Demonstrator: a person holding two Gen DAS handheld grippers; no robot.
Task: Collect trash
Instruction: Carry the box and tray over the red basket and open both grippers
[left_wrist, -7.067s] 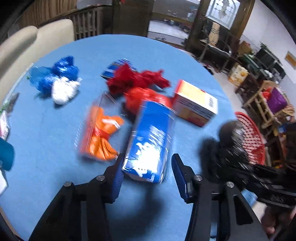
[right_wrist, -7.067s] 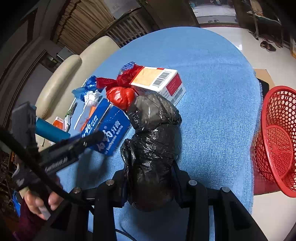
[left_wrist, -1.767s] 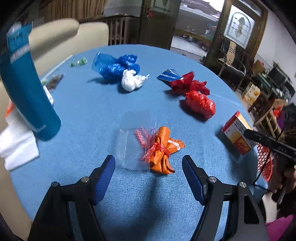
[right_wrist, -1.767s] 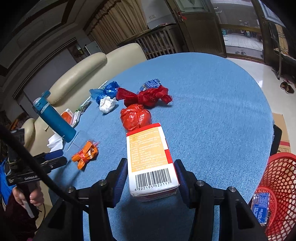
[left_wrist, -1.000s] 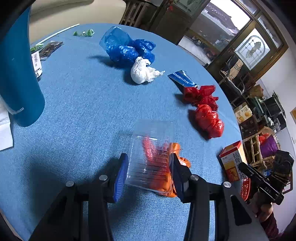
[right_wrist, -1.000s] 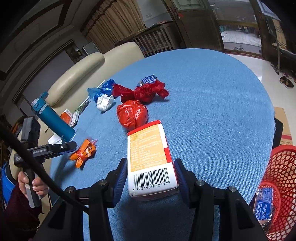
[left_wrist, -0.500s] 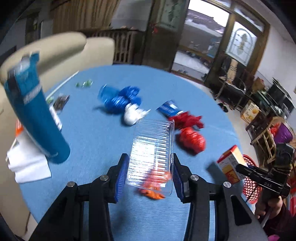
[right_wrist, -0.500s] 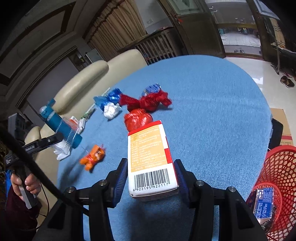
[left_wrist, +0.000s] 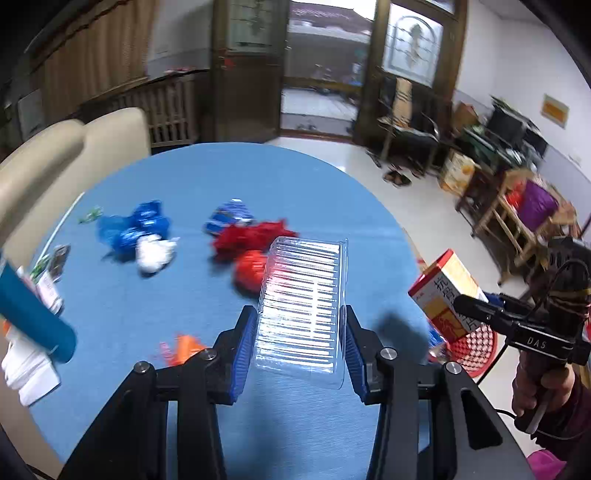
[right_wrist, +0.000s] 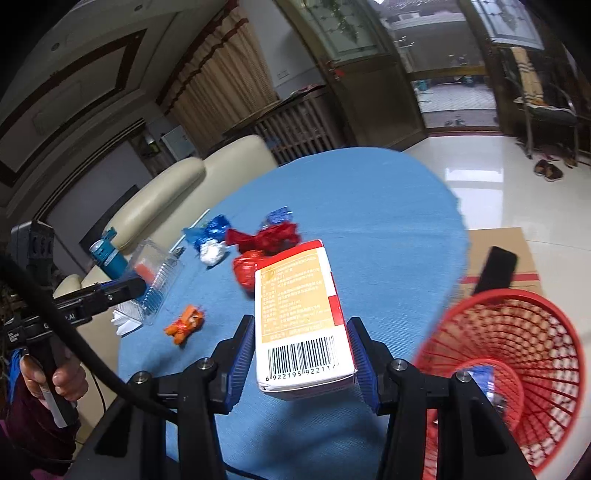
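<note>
Above the round blue-clothed table (left_wrist: 288, 184), the left gripper (left_wrist: 299, 332) clamps a clear ribbed plastic tray (left_wrist: 301, 295) while the right gripper (right_wrist: 301, 354) pinches an orange-and-white barcoded carton (right_wrist: 299, 306), both lifted clear, apparently bound for the red mesh waste basket (right_wrist: 517, 354) beside the table.

Barcode digits 692219592211 on white end of carton (right_wrist: 301, 321), last digit cut off. Letters "DAS" on black body of right gripper (left_wrist: 480, 314). Carton's fine print unreadable.
</note>
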